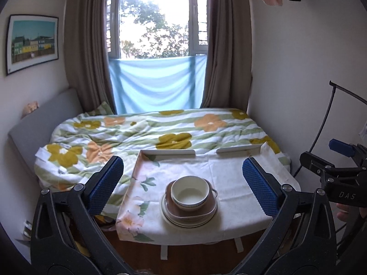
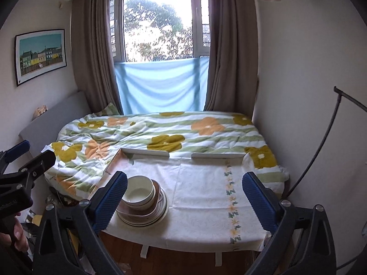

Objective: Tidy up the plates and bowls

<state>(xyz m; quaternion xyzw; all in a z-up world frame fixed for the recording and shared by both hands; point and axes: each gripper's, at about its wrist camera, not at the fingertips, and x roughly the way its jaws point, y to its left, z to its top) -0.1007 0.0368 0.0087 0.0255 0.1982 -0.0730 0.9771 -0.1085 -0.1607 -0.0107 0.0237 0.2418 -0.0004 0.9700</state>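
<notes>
Crockery sits stacked near the bench [image 1: 229, 176] front edge: bowl [image 1: 190, 191] atop plates [image 1: 183, 217]. Left claw [image 1: 183, 183] and right claw [image 2: 184, 198] gape wide, empty. Careless lifting could topple the stack.

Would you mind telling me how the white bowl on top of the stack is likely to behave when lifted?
The white bowl looks glazed and ceramic, so probably stiff, fragile and slippery against the pads. It sits loose in the brown dish atop round plates, so it should lift free, though a sideways nudge might shift the stack. Its thin rim probably suits a pinch.
</notes>
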